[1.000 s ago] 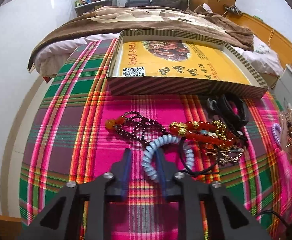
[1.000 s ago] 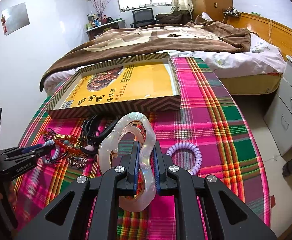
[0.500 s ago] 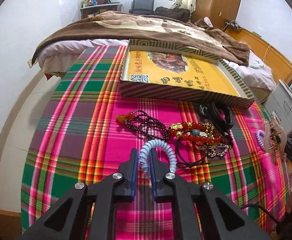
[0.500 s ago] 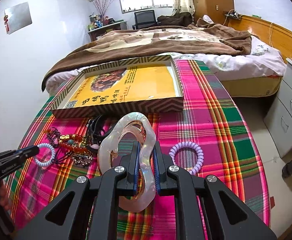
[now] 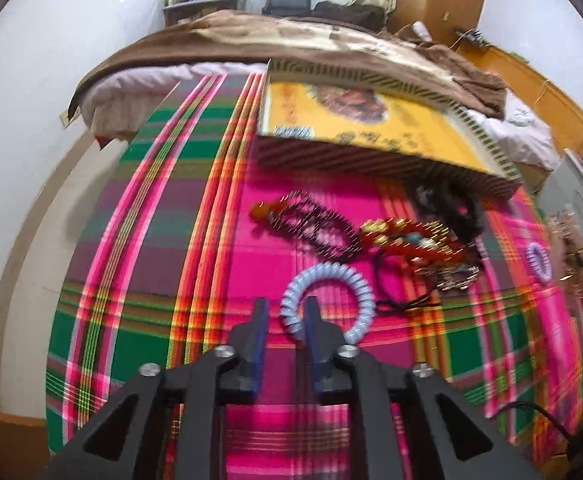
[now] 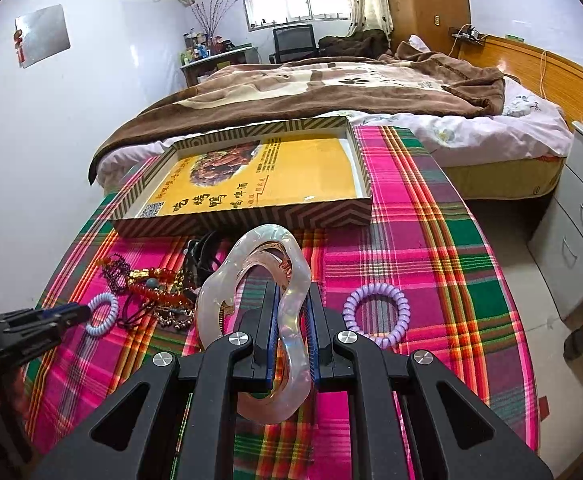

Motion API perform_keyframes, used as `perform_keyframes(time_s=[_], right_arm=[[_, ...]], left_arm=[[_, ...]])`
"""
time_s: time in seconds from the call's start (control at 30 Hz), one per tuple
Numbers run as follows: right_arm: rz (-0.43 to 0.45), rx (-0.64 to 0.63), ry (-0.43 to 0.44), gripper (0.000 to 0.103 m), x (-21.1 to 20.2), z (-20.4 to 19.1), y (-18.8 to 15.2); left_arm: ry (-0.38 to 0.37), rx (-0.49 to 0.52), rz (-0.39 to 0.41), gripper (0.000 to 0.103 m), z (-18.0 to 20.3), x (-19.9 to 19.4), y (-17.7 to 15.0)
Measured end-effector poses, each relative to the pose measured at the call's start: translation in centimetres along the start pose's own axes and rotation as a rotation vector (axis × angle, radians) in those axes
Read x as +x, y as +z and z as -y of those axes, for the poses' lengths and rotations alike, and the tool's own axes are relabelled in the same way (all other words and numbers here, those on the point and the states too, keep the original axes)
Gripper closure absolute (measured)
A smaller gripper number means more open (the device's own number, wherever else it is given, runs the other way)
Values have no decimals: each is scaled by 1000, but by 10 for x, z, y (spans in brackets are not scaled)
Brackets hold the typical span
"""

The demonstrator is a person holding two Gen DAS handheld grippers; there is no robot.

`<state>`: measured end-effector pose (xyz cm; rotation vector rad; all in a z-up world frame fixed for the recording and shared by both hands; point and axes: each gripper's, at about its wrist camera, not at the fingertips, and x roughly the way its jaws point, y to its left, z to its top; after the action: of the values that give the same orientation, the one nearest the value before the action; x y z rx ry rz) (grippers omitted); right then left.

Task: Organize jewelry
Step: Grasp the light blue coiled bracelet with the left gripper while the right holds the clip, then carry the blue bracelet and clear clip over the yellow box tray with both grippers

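Pale blue coil hair tie (image 5: pixel 323 300) lying on plaid cloth (image 5: pixel 139 240), looped about one finger of left gripper (image 5: pixel 284 312), jaws just widened and not pinching it, pearly hair claw clip (image 6: pixel 263 316) pinched upright in right gripper (image 6: pixel 291 312), bead jewelry pile (image 5: pixel 371 236) near yellow box (image 6: pixel 259 184).

A shallow box (image 6: pixel 247 216) is sitting at the far side of the tabletop (image 6: pixel 443 264), with a bed (image 6: pixel 331 92) lying behind it. Just in front of the box, a heap of bead strings and cords (image 5: pixel 407 240) is spreading across the cloth. A coiled hair ring (image 5: pixel 323 300) is lying at the near edge of that heap, with one side of it passing between the fingers of the left claw (image 5: pixel 285 312). A second coiled ring (image 6: pixel 375 314) is resting well to the right of the heap. Between the heap and that ring, the right claw (image 6: pixel 291 308) is holding a hair clip (image 6: pixel 251 300) above the tabletop. A drawer cabinet (image 6: pixel 579 232) is standing to the right of the tabletop.
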<state>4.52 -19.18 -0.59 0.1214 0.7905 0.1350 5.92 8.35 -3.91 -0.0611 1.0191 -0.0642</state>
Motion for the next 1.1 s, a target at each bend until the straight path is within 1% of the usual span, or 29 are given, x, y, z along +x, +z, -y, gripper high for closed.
perform_keyframes(time_s=[0.07, 0.1, 0.13, 0.17, 0.3, 0.33, 0.4, 0.43, 0.47, 0.57, 0.67, 0.9, 1.1], right_arm=[[0, -1, -1, 91, 0, 0, 1], [0, 1, -1, 91, 0, 0, 1], [1, 2, 1, 91, 0, 0, 1], [1, 1, 1, 91, 1, 0, 1], [-2, 0, 1, 91, 1, -1, 1], [0, 0, 1, 91, 1, -1, 1], [-2, 3, 0, 91, 2, -2, 1], [-3, 2, 1, 91, 2, -2, 1], [-3, 2, 2, 91, 2, -1, 1], [-4, 0, 2, 91, 2, -2, 1], [-4, -1, 2, 91, 2, -1, 2], [10, -11, 0, 91, -1, -2, 6], [40, -27, -1, 91, -8, -6, 18]], left_arm=[[6, 23, 8, 62, 3, 1, -1], [31, 45, 9, 58, 7, 2, 0], [34, 49, 4, 52, 7, 4, 0], [30, 50, -1, 49, 7, 7, 1], [53, 75, 7, 48, 13, 10, 3], [53, 77, 12, 49, 14, 11, 3], [44, 94, 22, 60, 15, 10, 3], [49, 94, 25, 80, 16, 10, 3], [54, 94, 25, 93, 16, 10, 4], [58, 106, 29, 94, 16, 9, 4], [46, 94, 32, 94, 14, 7, 3], [22, 90, 91, 94, 15, -15, 9], [-12, 91, 128, 94, 18, -31, 22]])
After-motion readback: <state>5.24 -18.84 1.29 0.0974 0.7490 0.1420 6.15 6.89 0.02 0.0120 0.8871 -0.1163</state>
